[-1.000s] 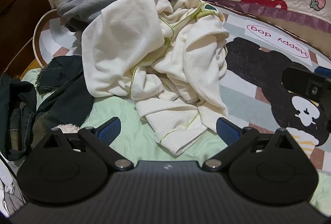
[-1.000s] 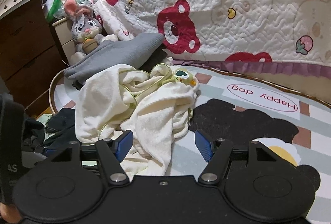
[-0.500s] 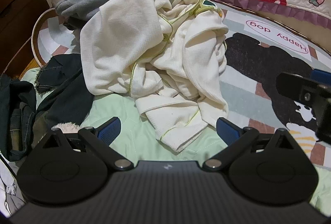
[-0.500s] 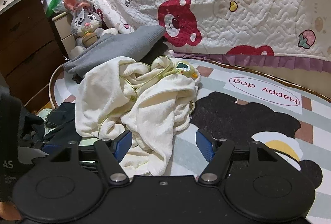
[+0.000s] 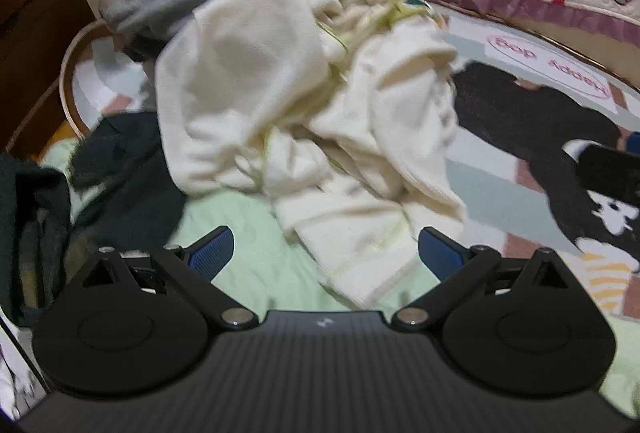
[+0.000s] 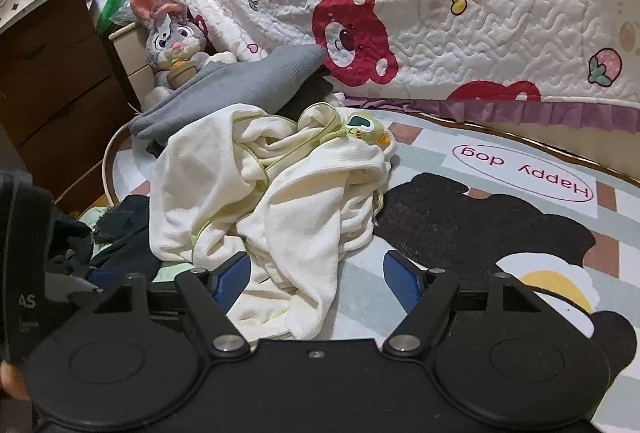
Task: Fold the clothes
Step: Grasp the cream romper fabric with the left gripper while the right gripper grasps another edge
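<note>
Cream garment (image 5: 320, 121) crumpled on rug (image 6: 520, 161), its lower edge lying between the spread fingers of left gripper (image 5: 325, 253) and right gripper (image 6: 316, 273); neither grips anything.

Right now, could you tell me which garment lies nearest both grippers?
The crumpled cream garment with yellow-green trim; its hem reaches between both open grippers, unlike the grey garment behind.

Plush rabbit (image 6: 170, 37) sits beside bear quilt (image 6: 460, 13), above dog rug (image 6: 500, 217).
</note>
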A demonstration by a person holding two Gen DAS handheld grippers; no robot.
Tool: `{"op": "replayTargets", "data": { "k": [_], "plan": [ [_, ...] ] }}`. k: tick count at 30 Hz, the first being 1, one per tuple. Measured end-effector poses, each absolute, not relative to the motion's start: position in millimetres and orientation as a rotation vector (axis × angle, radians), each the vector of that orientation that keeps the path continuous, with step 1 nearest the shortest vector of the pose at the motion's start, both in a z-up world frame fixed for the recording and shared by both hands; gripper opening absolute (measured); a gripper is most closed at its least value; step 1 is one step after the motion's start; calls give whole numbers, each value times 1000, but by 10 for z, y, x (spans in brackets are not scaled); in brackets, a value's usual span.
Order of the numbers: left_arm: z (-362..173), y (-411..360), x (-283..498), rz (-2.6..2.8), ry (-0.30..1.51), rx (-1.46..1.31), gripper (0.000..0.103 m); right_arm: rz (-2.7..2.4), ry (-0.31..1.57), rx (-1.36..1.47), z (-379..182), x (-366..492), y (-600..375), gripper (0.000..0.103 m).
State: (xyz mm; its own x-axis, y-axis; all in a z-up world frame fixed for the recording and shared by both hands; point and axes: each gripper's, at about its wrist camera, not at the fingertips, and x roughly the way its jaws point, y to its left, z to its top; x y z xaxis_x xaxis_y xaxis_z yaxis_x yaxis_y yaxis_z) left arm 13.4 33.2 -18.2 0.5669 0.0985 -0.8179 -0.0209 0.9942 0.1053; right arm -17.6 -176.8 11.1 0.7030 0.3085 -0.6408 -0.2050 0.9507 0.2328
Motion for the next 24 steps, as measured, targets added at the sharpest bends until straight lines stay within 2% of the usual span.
{"op": "replayTargets", "data": {
  "k": [5,8,9,10,16,17,19,24],
  "plan": [
    [-1,555,333,82,846,126,91,332,735,187,189,38,-1886,78],
    [13,684,574,54,873,146,81,366,742,275,250,231,-1945,89],
    [-2,735,679,51,902,139,74,371,744,307,268,299,-1967,91],
    [-13,780,770,53,915,133,72,362,758,335,263,396,-1979,91],
    [-104,1021,1235,128,854,76,73,378,829,339,180,869,-1891,91],
    [-129,1058,1302,141,847,57,75,382,839,338,163,944,-1875,91],
    [-166,1136,1442,167,817,21,85,385,860,367,83,1075,-1850,91],
    [-299,1464,1536,186,777,-167,88,376,910,511,-228,1360,-1809,91]
  ]
}}
